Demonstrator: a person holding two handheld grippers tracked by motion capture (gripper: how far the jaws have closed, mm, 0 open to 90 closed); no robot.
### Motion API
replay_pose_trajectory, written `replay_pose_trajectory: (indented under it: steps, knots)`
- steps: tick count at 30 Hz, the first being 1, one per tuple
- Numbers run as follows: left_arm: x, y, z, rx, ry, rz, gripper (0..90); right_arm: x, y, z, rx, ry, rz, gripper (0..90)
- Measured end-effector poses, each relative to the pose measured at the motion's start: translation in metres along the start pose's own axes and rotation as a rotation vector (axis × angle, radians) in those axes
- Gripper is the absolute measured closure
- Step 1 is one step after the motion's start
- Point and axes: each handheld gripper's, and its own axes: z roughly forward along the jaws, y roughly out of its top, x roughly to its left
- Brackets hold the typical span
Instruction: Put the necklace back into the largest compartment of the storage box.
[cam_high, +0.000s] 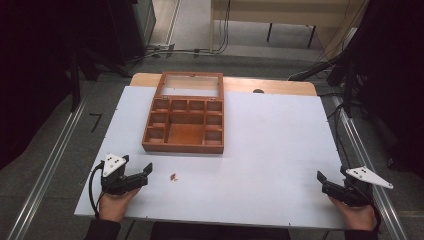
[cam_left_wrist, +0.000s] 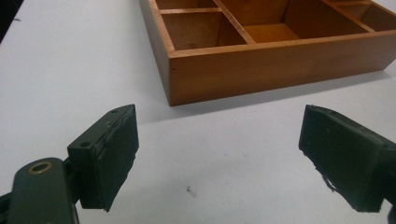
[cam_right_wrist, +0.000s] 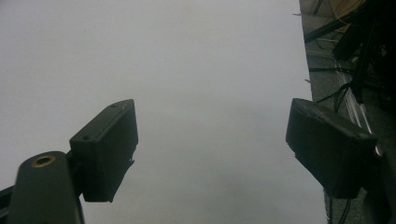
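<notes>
Left gripper (cam_high: 142, 175) is being held at the near left of the white table (cam_high: 270, 150), jaws spread wide, nothing gripped. A small reddish-brown piece (cam_high: 174, 177) is lying on the table just beside the jaw tips, off to their right, apart from them. The open wooden compartment box (cam_high: 184, 120) is sitting just ahead of the jaws; its near corner (cam_left_wrist: 175, 88) is being seen between them, unobstructed. Right gripper (cam_high: 325, 181) is being held at the near right edge, jaws wide, bare table ahead, cables (cam_right_wrist: 345, 56) beyond the edge.
</notes>
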Motion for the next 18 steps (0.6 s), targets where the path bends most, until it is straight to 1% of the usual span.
replay_pose_trajectory:
  steps: [7, 8, 11, 15, 18]
  knots:
    - [-0.0036, -0.0004, 0.002, 0.008, -0.009, 0.008, 12.9, 0.0, 0.0001, 0.0002, -0.001, 0.0, -0.003, 15.3]
    - [-0.0036, -0.0004, 0.002, 0.008, -0.009, 0.008, 14.2, 0.0, 0.0001, 0.0002, -0.001, 0.0, -0.003, 15.3]
    - [-0.006, -0.0007, 0.0023, 0.006, -0.019, 0.016, 15.6, 0.0002, 0.0001, 0.0004, -0.001, -0.001, -0.004, 15.3]
    - [-0.0103, -0.0007, 0.0042, 0.016, -0.03, 0.026, 15.7, 0.0005, 0.0001, 0.0006, 0.001, -0.002, -0.003, 15.3]
    - [-0.0114, -0.0009, 0.0047, 0.019, -0.034, 0.02, 15.7, 0.0006, 0.0, 0.0007, 0.002, -0.002, -0.001, 15.3]
